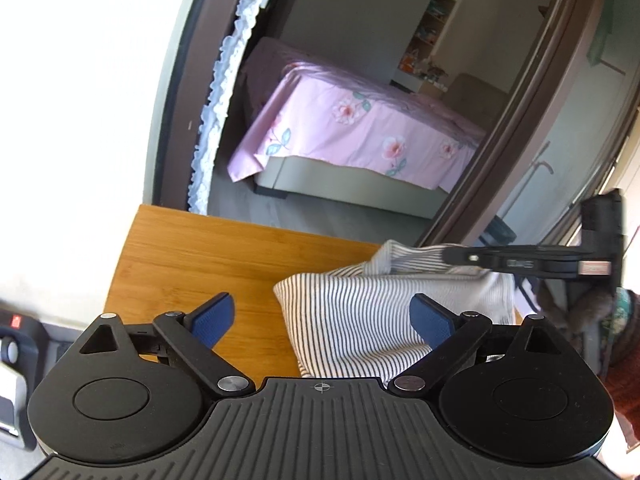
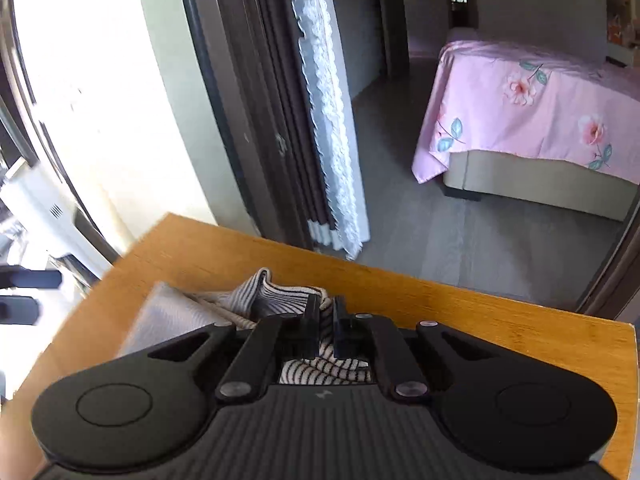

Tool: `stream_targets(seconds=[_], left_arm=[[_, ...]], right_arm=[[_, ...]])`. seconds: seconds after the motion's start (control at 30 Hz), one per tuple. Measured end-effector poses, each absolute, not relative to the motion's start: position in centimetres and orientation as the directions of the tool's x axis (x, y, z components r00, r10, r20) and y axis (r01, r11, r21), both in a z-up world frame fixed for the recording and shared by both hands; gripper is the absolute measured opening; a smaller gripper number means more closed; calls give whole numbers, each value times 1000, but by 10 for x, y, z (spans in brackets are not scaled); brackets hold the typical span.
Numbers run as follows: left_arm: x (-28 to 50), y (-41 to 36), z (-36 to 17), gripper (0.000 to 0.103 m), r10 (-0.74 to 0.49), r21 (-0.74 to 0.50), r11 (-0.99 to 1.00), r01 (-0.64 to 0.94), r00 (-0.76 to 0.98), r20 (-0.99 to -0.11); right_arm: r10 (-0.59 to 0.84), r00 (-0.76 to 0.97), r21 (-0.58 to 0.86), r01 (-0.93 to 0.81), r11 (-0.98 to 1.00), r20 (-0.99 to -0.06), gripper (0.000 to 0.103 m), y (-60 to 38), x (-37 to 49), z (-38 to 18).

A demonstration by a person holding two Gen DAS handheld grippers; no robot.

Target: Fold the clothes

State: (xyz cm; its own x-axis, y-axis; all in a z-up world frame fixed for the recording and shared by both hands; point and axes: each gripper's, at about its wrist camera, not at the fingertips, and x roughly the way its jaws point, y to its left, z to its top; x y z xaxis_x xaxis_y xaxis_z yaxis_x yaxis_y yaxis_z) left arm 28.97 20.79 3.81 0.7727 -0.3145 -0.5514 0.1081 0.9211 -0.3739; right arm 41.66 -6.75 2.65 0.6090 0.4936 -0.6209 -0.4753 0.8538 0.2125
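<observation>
Right tongs (image 2: 325, 320) apparently pinching striped garment (image 2: 276, 300)

wood table (image 1: 192, 256), striped top (image 1: 352, 320) on it

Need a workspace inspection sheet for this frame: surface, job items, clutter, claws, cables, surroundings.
Surface: wooden table, bare apart from the garment.
Job's things: one striped garment, bunched, part lifted off the table.
Clutter: nothing seen on the table.
Claws: left claw open, above the garment, holding nothing; right claw shut on the garment, lifting its edge.
Cables: nothing seen.
Surroundings: bed with pink floral sheet through a doorway; lace curtain at the door frame; shelves behind the bed; grey floor.
</observation>
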Motion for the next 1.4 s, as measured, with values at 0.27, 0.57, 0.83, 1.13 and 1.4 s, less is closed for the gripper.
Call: stream_targets(seconds=[0.27, 0.57, 0.83, 1.13, 1.4], left_arm=[[252, 210, 58, 100, -348, -432, 894, 114, 786, -512], [226, 179, 59, 101, -388, -389, 904, 178, 723, -571], [225, 178, 29, 101, -400, -426, 896, 127, 647, -649], [261, 166, 2, 80, -471, -514, 853, 89, 556, -685], [300, 166, 2, 40, -462, -530, 845, 69, 592, -660]], right_arm=[[603, 487, 284, -579, 765, -632, 5, -79, 267, 46], [619, 414, 294, -617, 730, -667, 5, -86, 198, 25], [518, 598, 473, -249, 845, -611, 56, -181, 215, 39], [557, 470, 592, -86, 801, -685, 53, -169, 225, -47], [523, 551, 500, -208, 841, -650, 26, -145, 289, -37]])
